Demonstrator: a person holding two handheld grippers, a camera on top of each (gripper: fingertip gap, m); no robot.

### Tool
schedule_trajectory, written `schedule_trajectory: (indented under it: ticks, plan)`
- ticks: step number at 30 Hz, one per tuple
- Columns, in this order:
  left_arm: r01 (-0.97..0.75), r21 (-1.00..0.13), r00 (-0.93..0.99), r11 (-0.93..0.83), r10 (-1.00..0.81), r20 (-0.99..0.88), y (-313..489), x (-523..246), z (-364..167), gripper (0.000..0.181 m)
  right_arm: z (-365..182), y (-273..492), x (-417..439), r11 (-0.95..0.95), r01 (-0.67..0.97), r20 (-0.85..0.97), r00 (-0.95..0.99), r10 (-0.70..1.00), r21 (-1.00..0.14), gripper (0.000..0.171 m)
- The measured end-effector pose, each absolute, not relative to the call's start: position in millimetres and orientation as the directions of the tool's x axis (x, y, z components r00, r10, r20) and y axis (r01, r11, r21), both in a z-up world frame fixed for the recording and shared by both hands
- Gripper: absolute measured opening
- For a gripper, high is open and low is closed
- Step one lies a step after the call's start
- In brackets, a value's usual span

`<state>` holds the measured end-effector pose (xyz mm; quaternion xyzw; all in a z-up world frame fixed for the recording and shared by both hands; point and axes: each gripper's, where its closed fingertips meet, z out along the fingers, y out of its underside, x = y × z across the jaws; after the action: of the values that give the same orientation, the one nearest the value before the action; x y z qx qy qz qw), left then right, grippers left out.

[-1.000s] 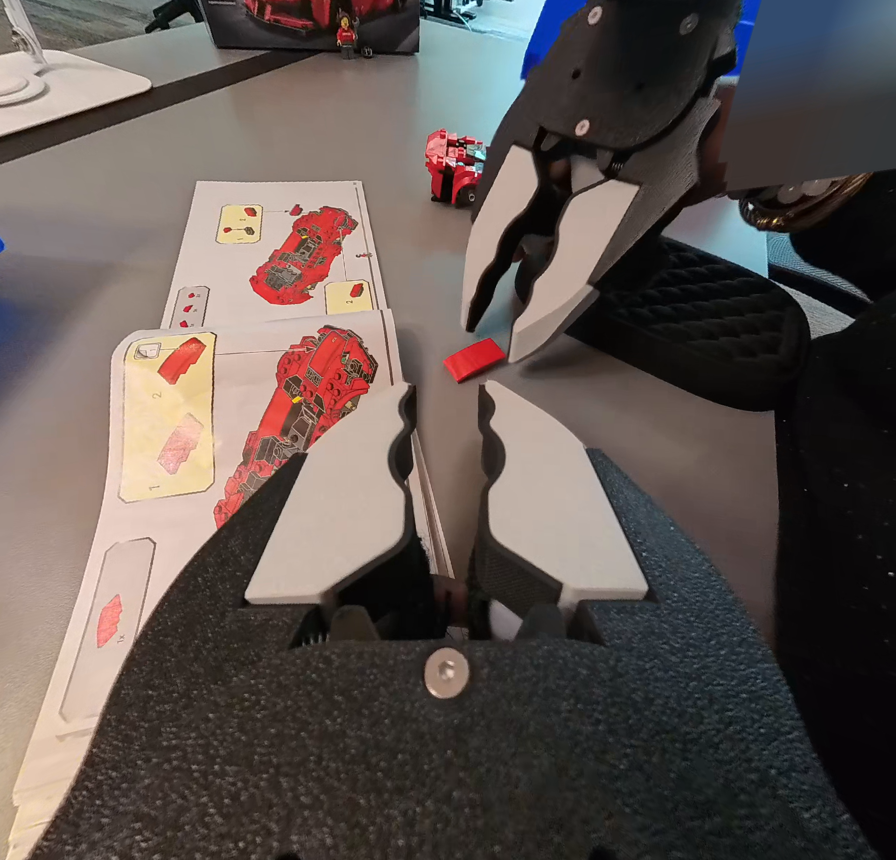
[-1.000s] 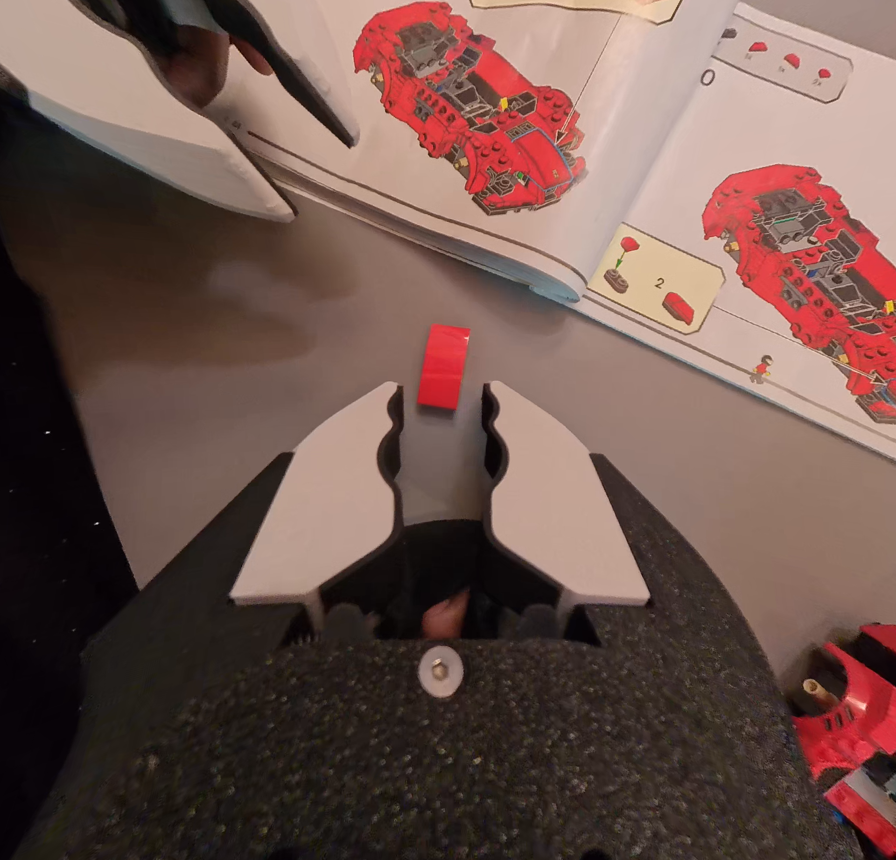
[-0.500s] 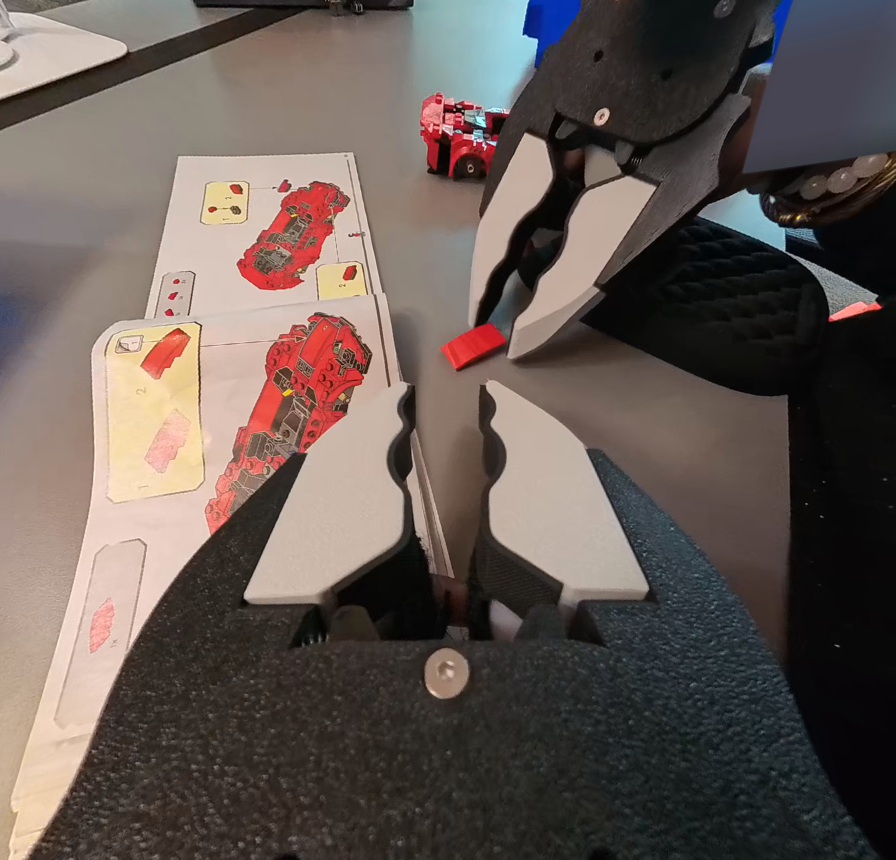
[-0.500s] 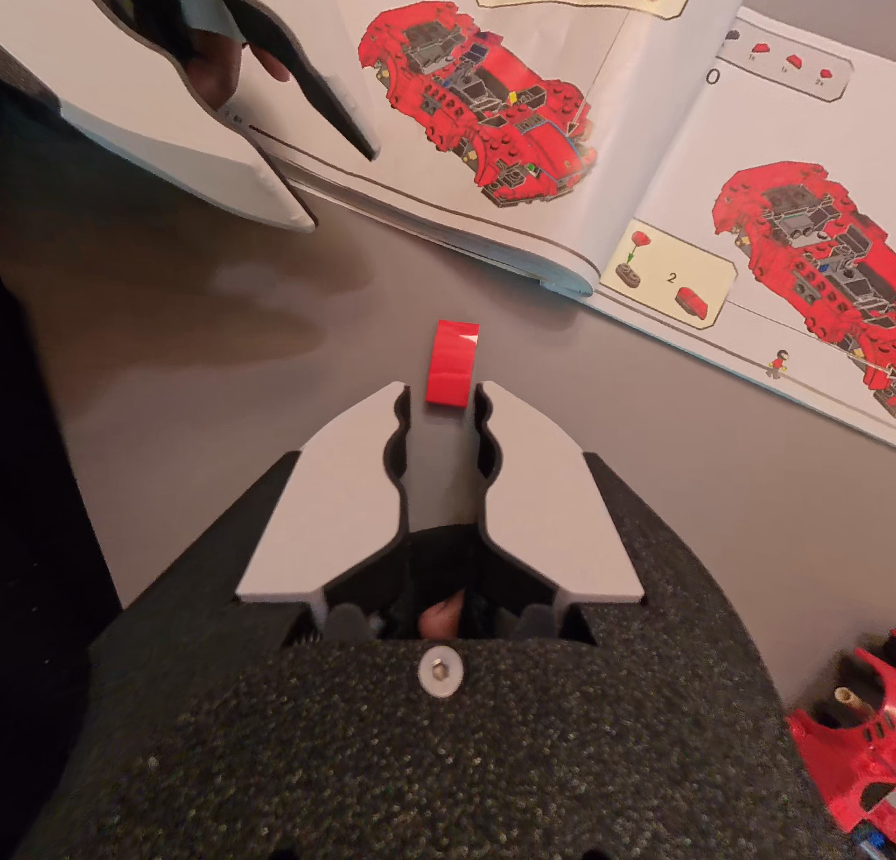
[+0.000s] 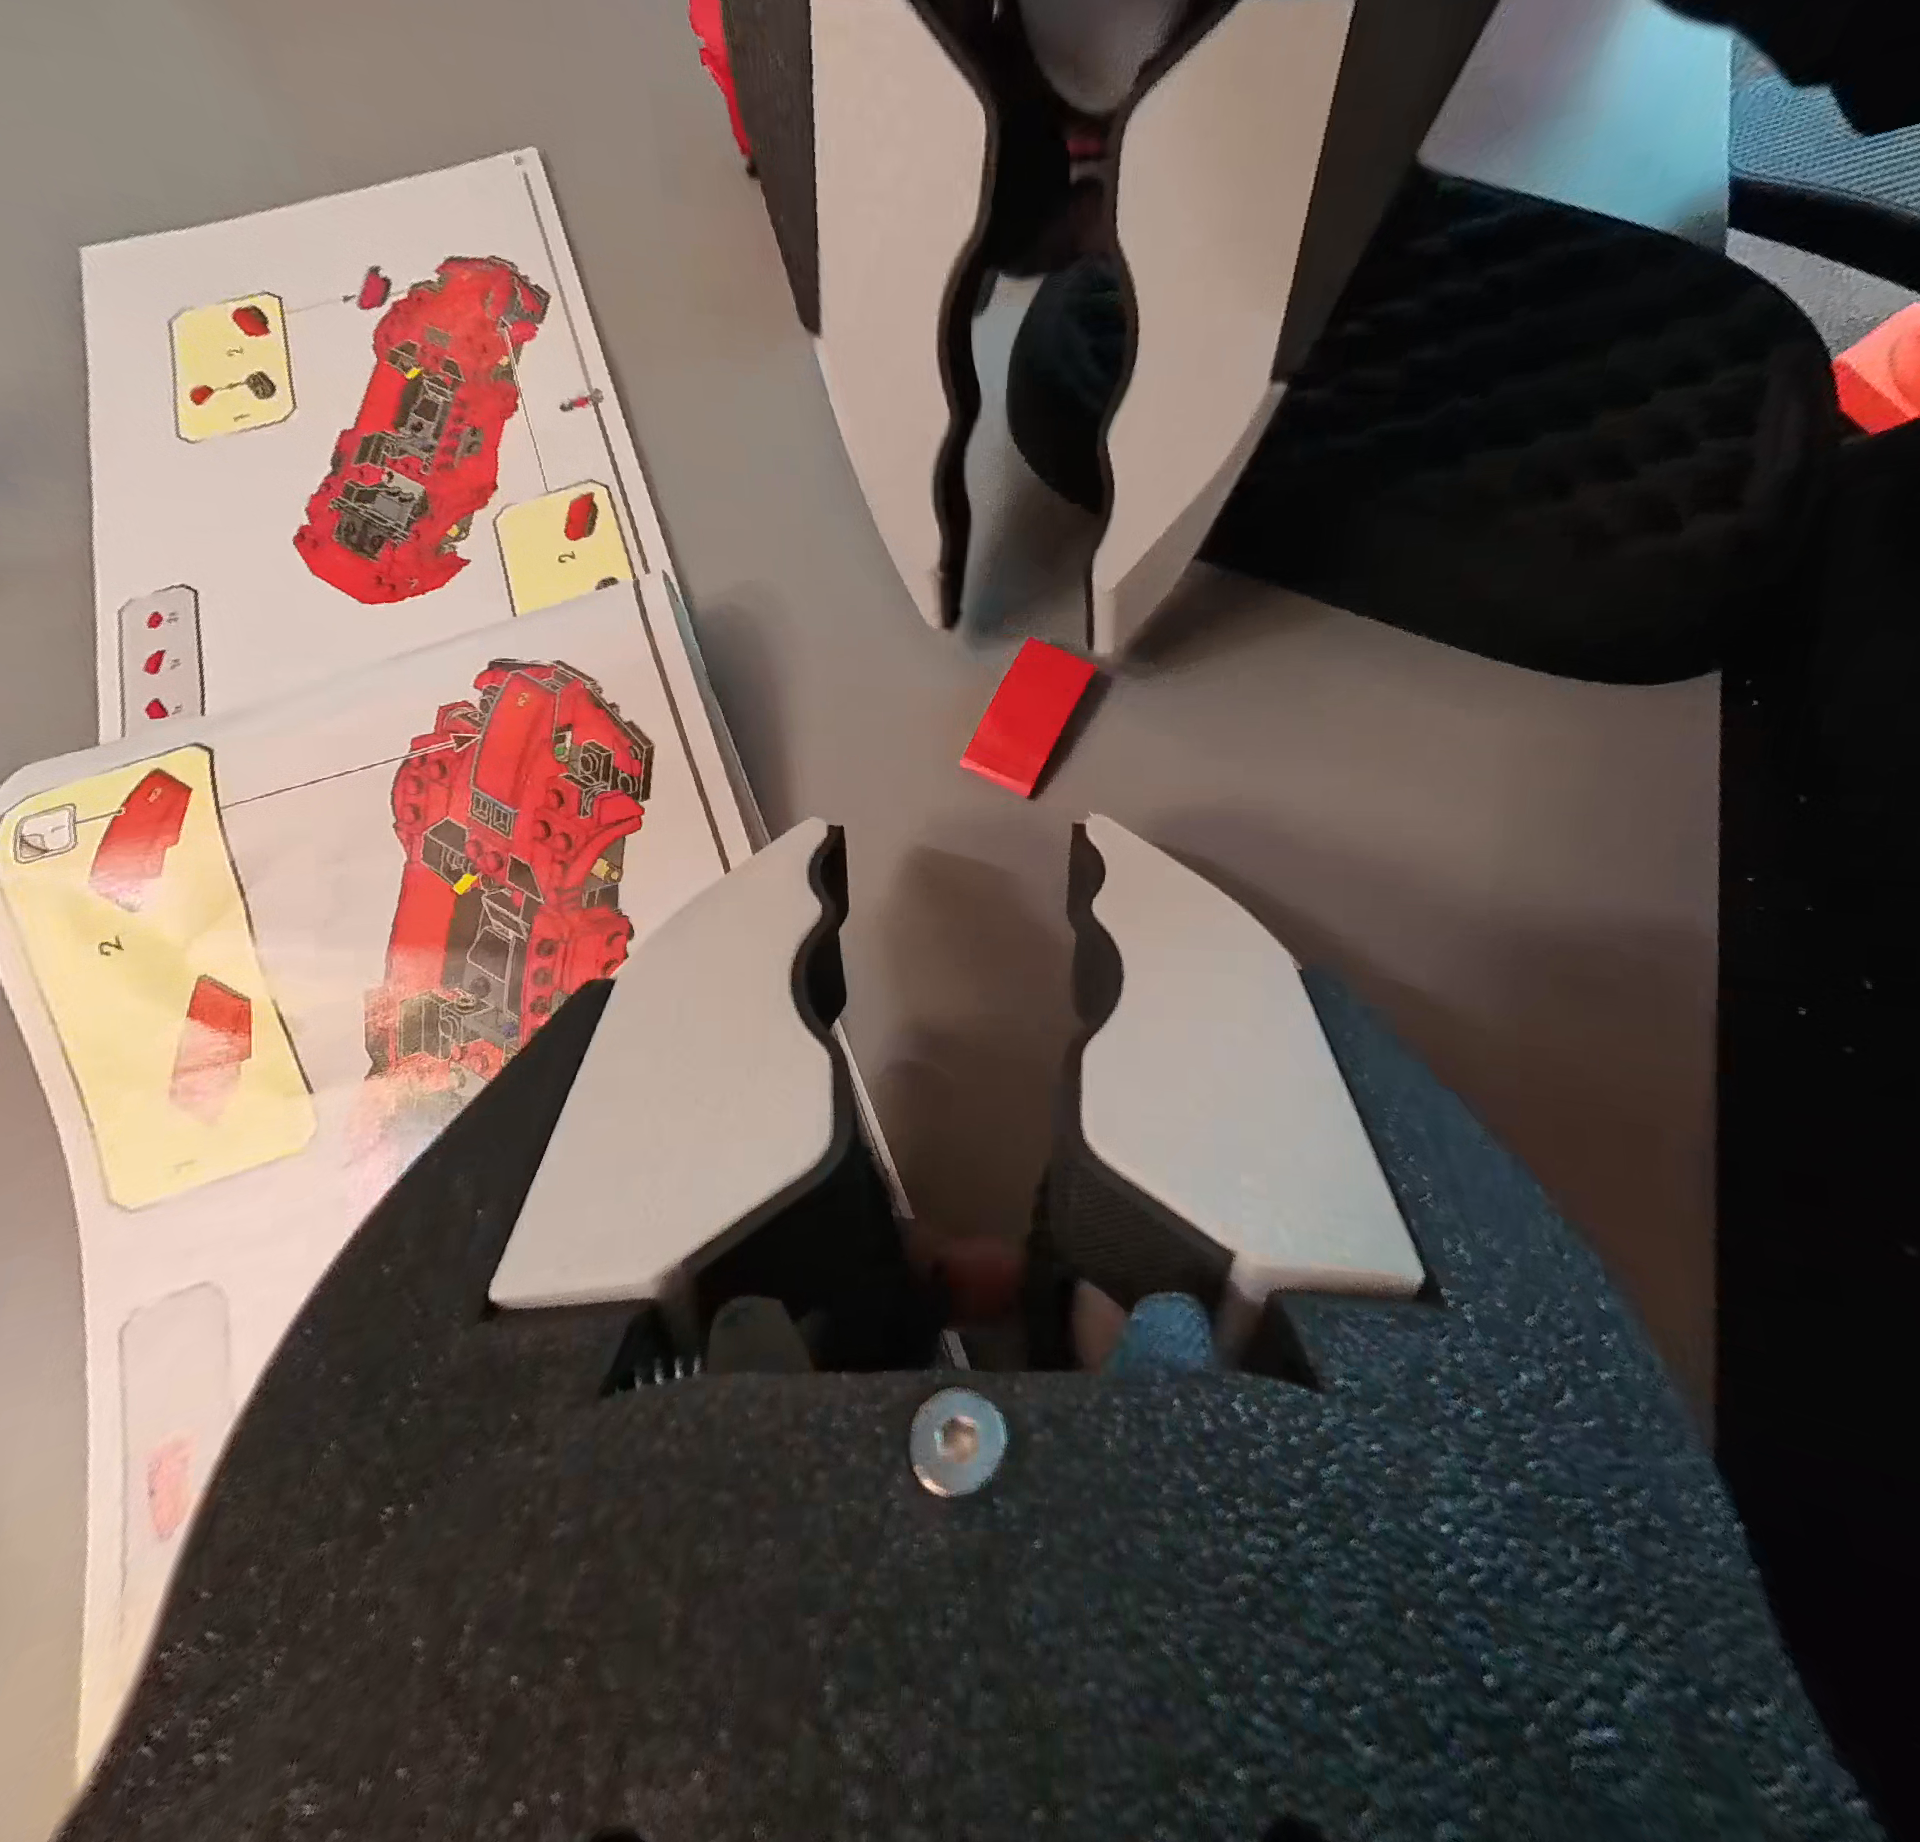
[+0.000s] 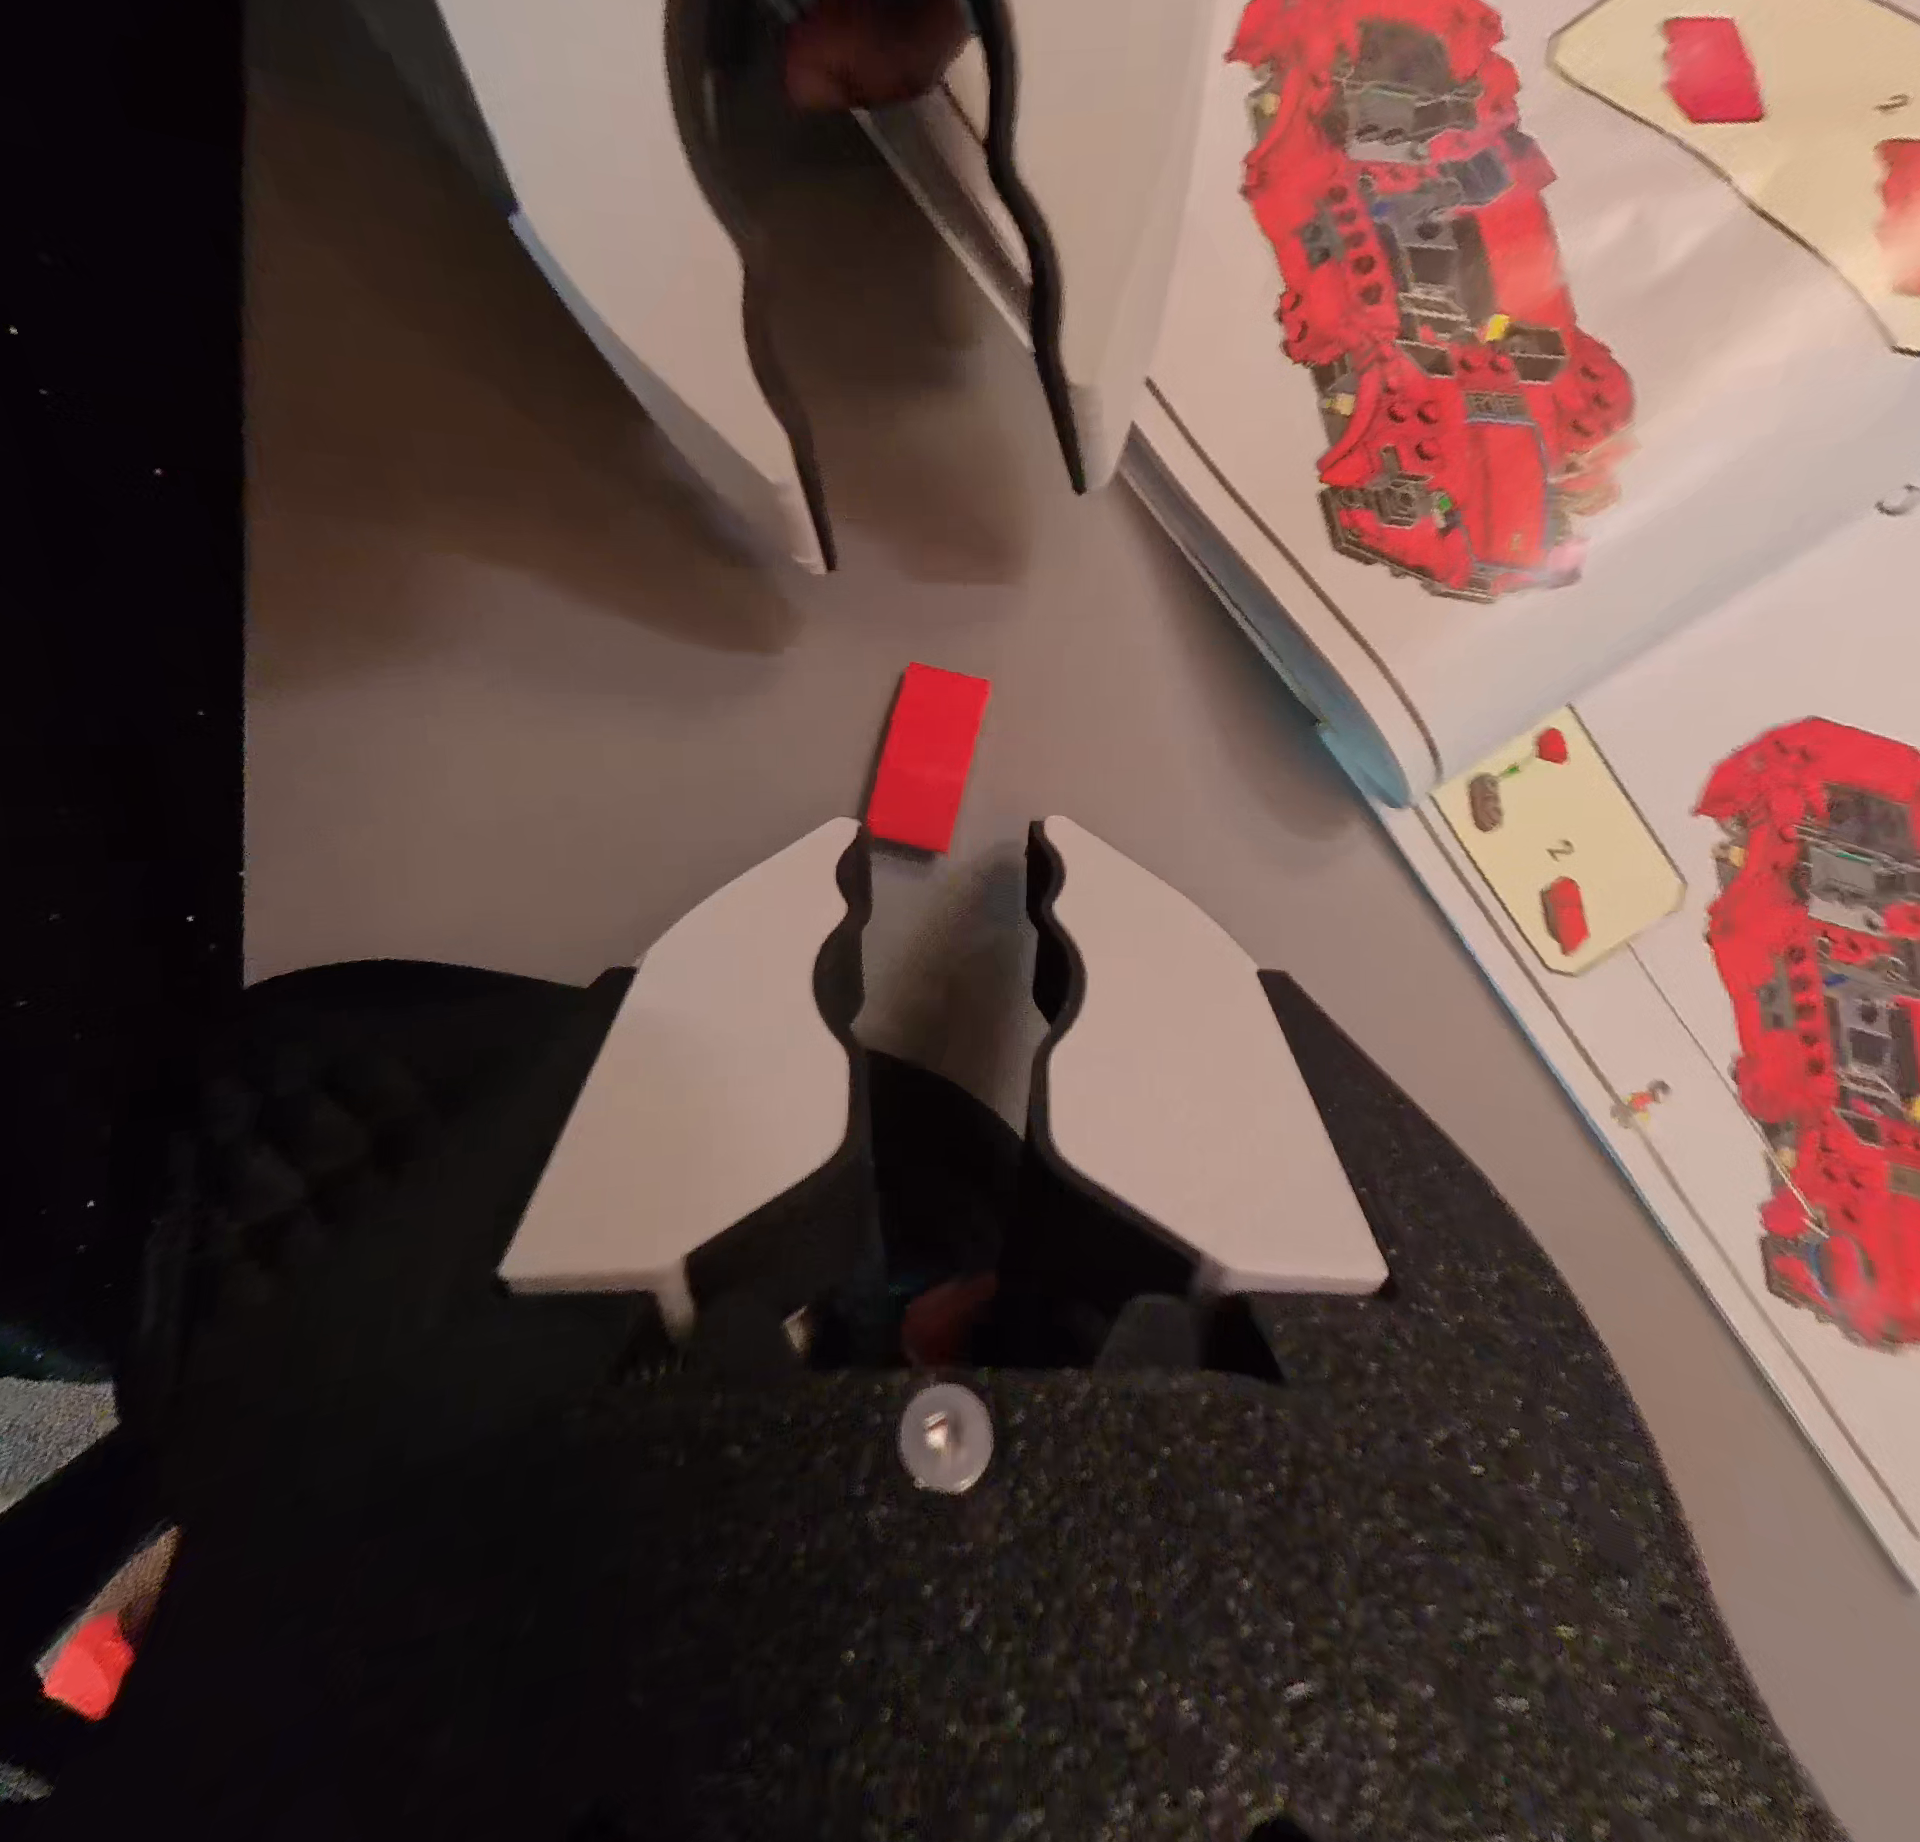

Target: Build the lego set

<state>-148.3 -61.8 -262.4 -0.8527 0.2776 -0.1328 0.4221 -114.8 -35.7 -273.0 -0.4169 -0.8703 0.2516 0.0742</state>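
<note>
A small flat red tile (image 5: 1027, 717) lies on the grey table (image 5: 1351, 857). My left gripper (image 5: 956, 834) is open and empty, with its tips just short of the tile. My right gripper (image 5: 1023, 631) comes from the opposite side, open, with its tips at the tile's far end. In the right wrist view the tile (image 6: 928, 753) lies just ahead of my right gripper (image 6: 945, 829), close to one fingertip. The left gripper (image 6: 951, 523) faces it from above in that view. Nothing is held.
The open instruction booklet (image 5: 343, 649) lies left of the tile; it also shows in the right wrist view (image 6: 1558, 566). A black padded object (image 5: 1538, 421) lies on the right. Part of a red model (image 5: 717, 57) shows behind the right gripper. A red piece (image 6: 88, 1678) shows at the lower left. The grippers' ends are close to 5 cm from one another.
My left gripper has tilted down and moved right toward the tile, and its jaws have opened wider. The two grippers now face each other across the tile, which stays on the table.
</note>
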Motion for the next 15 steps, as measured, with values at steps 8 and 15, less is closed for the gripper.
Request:
schedule_trajectory:
  ticks: [8,15]
  plan:
    - [-0.368,-0.782,0.814,-0.504,-0.581,-0.008,-59,-149,-260,0.042,-265,-39,-108,0.366,0.721,-0.099,-0.514,0.852,-0.588,0.025]
    - [-0.336,-0.826,0.845,-0.453,-0.532,-0.052,-59,-155,-241,0.04,-277,-41,-125,0.371,0.723,-0.043,-0.483,0.874,-0.583,0.017]
